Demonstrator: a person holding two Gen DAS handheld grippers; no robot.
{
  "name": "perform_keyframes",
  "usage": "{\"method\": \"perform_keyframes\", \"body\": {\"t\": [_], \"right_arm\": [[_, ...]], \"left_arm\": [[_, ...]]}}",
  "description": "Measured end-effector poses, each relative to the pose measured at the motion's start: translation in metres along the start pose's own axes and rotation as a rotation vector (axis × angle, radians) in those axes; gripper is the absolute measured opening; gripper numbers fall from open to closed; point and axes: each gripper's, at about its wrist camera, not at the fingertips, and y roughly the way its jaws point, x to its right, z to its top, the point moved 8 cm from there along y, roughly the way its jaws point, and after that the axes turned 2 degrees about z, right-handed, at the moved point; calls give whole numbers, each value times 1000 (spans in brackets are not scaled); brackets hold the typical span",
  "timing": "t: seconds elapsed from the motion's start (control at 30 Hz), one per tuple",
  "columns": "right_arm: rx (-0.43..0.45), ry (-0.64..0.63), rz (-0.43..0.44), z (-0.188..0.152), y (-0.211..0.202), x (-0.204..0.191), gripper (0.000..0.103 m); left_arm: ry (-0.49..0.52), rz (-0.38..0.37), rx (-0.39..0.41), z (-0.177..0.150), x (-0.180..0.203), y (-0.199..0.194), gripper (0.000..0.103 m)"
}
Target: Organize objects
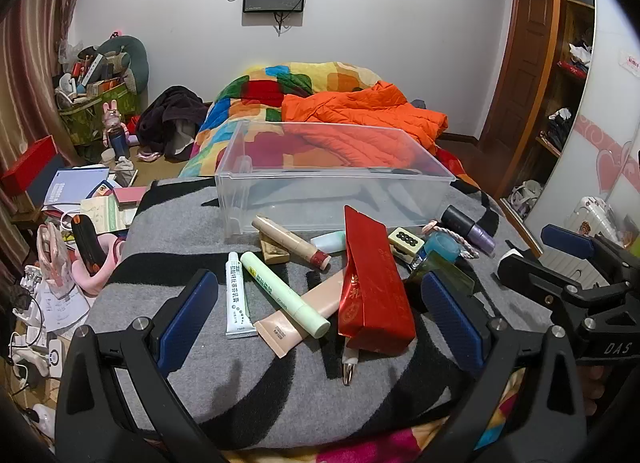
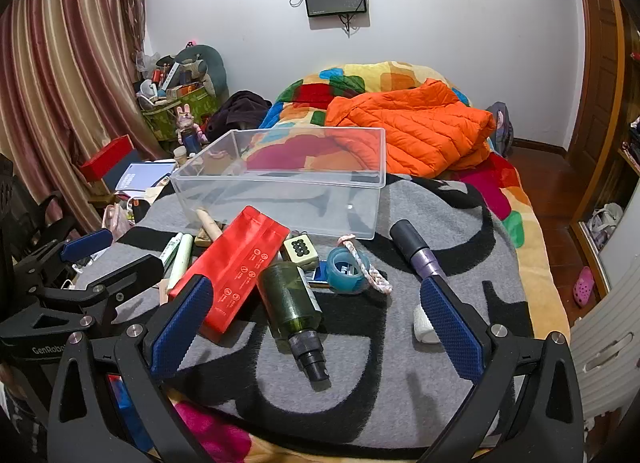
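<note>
A clear plastic bin (image 1: 332, 199) (image 2: 280, 199) stands empty on a grey and black blanket (image 1: 240, 383). In front of it lie a red pouch (image 1: 372, 295) (image 2: 236, 267), a white tube (image 1: 237, 299), a pale green tube (image 1: 286, 295), a beige tube (image 1: 308, 307), a dark green bottle (image 2: 294, 303), a mahjong tile (image 2: 300, 249), a blue tape roll (image 2: 346, 269) and a purple bottle (image 2: 420, 251). My left gripper (image 1: 316, 299) is open above the tubes and pouch. My right gripper (image 2: 316, 311) is open around the green bottle.
An orange jacket (image 2: 420, 131) and a colourful quilt (image 1: 256, 103) lie behind the bin. The floor at the left is cluttered with papers and boxes (image 1: 76, 187). A wardrobe (image 1: 560, 103) stands at the right. A white roll (image 2: 424, 323) lies by my right finger.
</note>
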Motion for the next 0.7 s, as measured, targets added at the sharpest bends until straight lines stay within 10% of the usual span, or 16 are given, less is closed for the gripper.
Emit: {"method": "perform_keyframes", "body": {"t": [0.7], "right_arm": [[-1,5,8,-2,0,-3,103]], "left_arm": [[0,-3,0,-1,1,0,103]]}}
